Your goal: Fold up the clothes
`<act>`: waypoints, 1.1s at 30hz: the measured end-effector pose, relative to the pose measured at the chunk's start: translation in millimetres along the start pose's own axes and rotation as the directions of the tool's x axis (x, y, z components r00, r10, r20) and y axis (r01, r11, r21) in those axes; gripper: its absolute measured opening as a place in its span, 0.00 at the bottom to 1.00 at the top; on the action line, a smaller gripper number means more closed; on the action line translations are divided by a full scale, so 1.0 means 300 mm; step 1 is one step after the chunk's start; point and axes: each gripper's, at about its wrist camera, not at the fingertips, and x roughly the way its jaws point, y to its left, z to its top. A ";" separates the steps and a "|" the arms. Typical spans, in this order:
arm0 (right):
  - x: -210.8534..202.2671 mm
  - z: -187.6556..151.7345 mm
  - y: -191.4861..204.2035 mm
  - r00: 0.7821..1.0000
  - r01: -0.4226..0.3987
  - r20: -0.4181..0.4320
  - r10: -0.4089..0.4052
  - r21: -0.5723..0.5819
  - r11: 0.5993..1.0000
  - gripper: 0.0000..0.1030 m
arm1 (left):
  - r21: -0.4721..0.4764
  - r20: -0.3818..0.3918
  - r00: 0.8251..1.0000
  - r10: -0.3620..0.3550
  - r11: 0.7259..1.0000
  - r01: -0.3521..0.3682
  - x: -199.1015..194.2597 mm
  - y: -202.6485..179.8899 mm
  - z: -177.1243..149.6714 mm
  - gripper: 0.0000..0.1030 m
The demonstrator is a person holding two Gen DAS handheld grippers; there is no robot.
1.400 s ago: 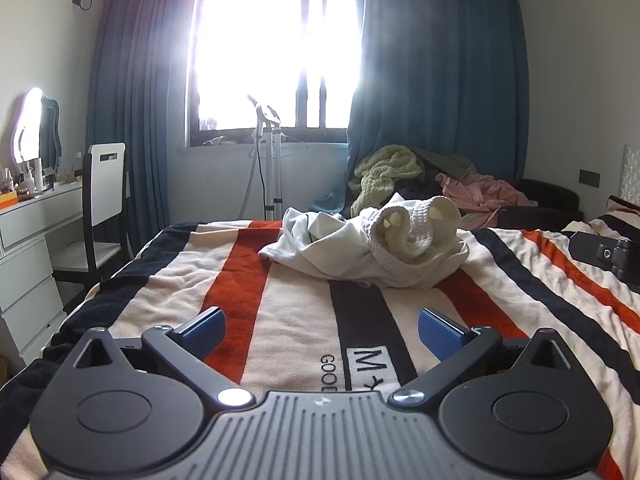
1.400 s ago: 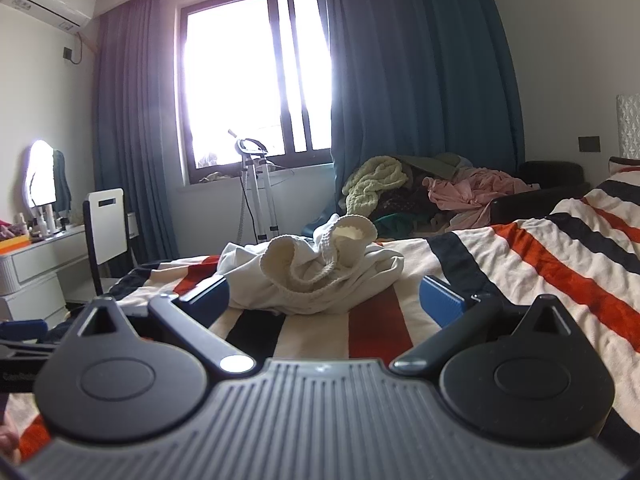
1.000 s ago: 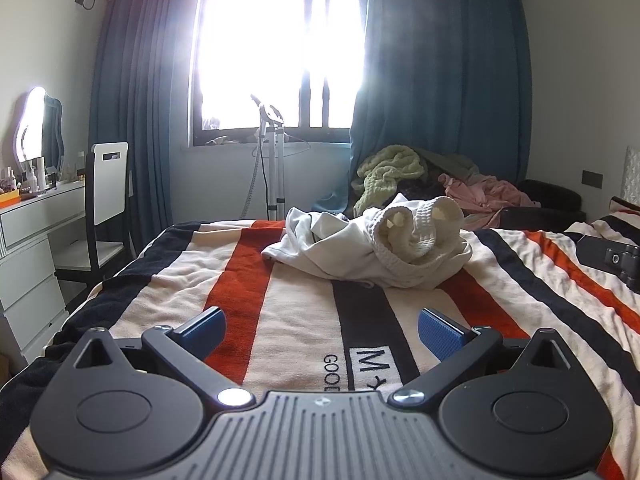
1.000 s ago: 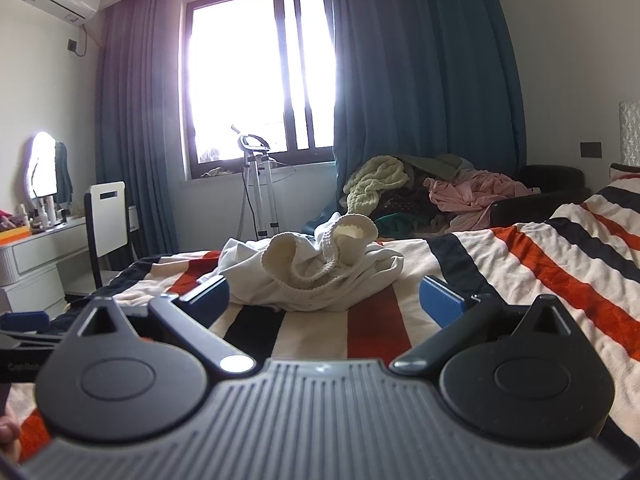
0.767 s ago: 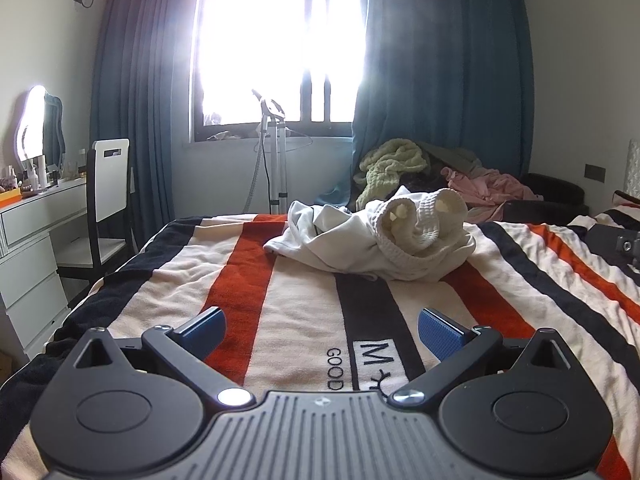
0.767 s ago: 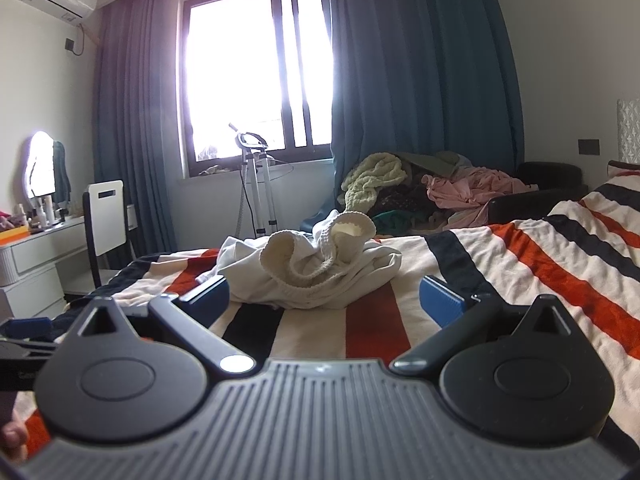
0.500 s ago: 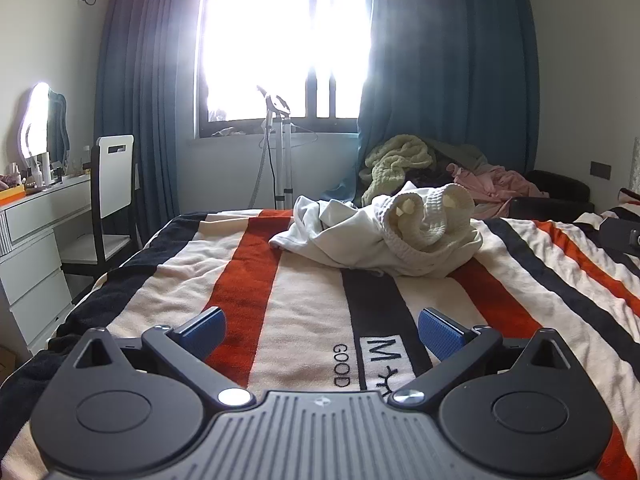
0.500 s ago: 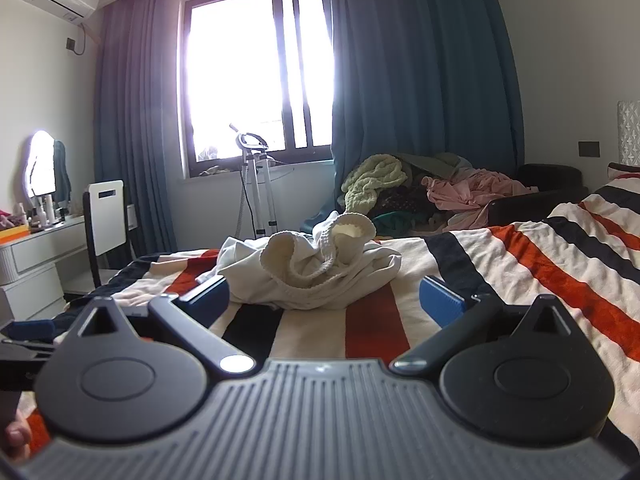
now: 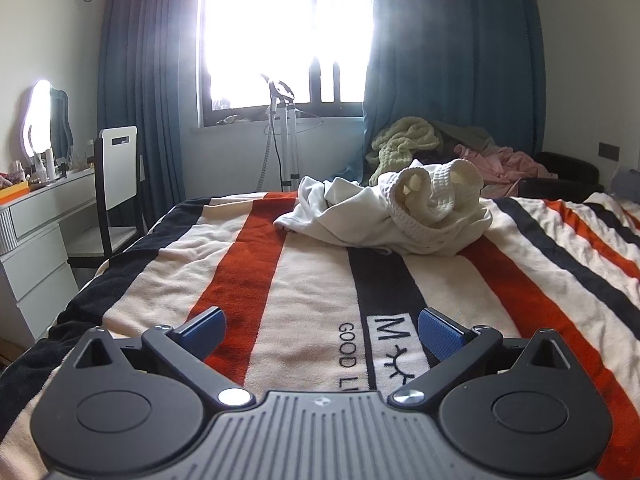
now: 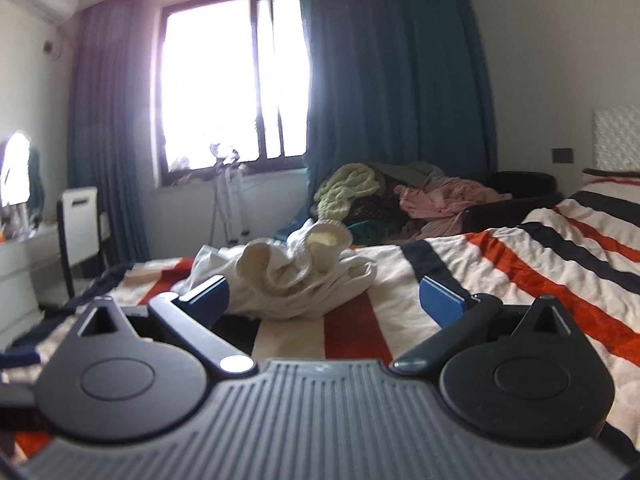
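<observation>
Left wrist view puts the crumpled cream clothes [image 9: 404,216] in a heap on the striped blanket [image 9: 312,280] of the bed, well ahead of my left hand-held gripper [image 9: 318,330]. A knitted cream piece [image 9: 436,196] lies bunched on top of a smoother white garment [image 9: 332,220]. My left hand-held gripper has its blue pads [image 9: 206,328] spread wide with nothing between them, hovering over the blanket near the printed letters [image 9: 390,330].

From the right wrist view, the same heap [image 10: 296,276] sits just beyond my right hand-held gripper [image 10: 324,298], whose blue pads [image 10: 440,300] are also spread wide and hold nothing; the left pad overlaps the heap's near edge in the picture, but I cannot tell whether it touches.

Beyond the bed, a pile of green and pink laundry [image 10: 400,196] rests against the blue curtain [image 10: 400,80]. A bright window [image 9: 288,32] stands behind a garment steamer stand [image 9: 284,132]. To the left are a white chair [image 9: 118,168] and a white desk [image 9: 36,220] with a lit mirror [image 9: 38,116].
</observation>
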 end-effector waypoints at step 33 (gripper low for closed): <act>0.523 -0.112 -0.173 0.979 -0.025 -0.198 0.043 0.092 0.995 1.00 | 0.037 -0.011 0.994 -0.108 0.993 0.108 1.203 -0.339 0.453 0.63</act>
